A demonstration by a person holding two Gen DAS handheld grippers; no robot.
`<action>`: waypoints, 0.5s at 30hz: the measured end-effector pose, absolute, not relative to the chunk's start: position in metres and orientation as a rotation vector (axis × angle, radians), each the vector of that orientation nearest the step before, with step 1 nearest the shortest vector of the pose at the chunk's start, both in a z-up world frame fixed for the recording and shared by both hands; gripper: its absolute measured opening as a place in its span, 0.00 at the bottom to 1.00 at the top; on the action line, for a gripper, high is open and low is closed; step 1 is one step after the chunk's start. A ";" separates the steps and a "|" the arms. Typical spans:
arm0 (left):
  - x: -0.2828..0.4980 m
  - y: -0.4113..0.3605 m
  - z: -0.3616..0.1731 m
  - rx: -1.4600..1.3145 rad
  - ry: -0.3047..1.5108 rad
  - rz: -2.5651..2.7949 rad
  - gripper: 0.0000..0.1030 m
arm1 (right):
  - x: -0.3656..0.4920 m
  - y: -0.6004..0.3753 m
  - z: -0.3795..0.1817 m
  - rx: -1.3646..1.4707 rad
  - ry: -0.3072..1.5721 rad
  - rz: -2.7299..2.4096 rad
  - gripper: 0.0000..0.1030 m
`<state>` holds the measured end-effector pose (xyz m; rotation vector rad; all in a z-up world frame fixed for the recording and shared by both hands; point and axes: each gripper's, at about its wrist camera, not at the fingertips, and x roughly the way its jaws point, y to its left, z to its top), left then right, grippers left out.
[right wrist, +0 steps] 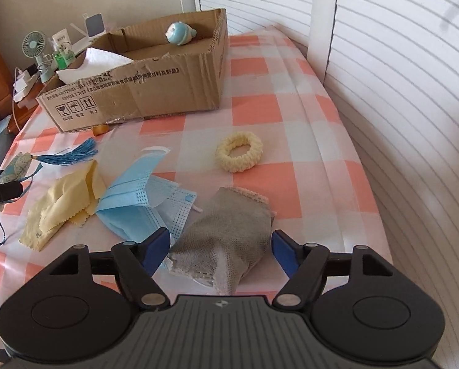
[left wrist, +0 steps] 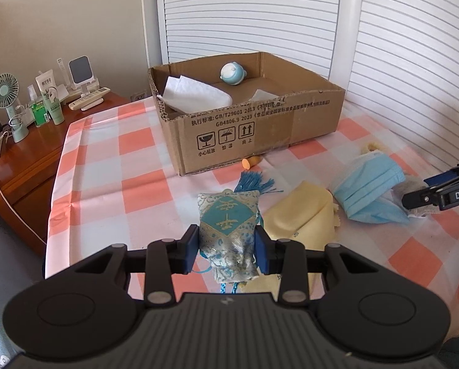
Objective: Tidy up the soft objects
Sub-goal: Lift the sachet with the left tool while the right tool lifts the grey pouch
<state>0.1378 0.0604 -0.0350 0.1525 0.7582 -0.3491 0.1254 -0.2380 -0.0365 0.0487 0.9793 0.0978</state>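
My left gripper [left wrist: 226,247] is shut on a blue brocade sachet [left wrist: 227,224], whose blue tassel [left wrist: 254,184] trails toward the cardboard box [left wrist: 260,129]. In the right wrist view my right gripper [right wrist: 220,250] stands open around a grey sock [right wrist: 226,236] that lies on the checked cloth [right wrist: 290,166]; neither pad presses on it. Beside the sock lie blue face masks [right wrist: 140,203], a yellow cloth [right wrist: 66,203] and a cream scrunchie [right wrist: 239,152]. Inside the box sit a blue plush toy [left wrist: 232,74] and white tissues [left wrist: 195,93].
A small orange object [left wrist: 250,162] lies at the foot of the box. A wooden side table [left wrist: 23,153] on the left carries a small fan [left wrist: 5,92], bottles and cables. White louvred doors [left wrist: 383,46] close off the back and right.
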 end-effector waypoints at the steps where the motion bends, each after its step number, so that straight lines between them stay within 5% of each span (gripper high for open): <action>1: 0.138 0.061 -0.035 0.153 0.759 -0.349 0.35 | 0.128 -0.237 -0.041 0.063 0.998 0.084 0.76; 5: 0.138 0.060 -0.036 0.159 0.761 -0.356 0.35 | 0.131 -0.231 -0.048 0.061 0.999 0.036 0.72; 10: 0.139 0.059 -0.036 0.169 0.763 -0.358 0.35 | 0.130 -0.228 -0.044 0.013 0.991 0.029 0.43; 15: 0.138 0.058 -0.033 0.183 0.767 -0.374 0.35 | 0.126 -0.229 -0.034 -0.006 0.957 0.050 0.32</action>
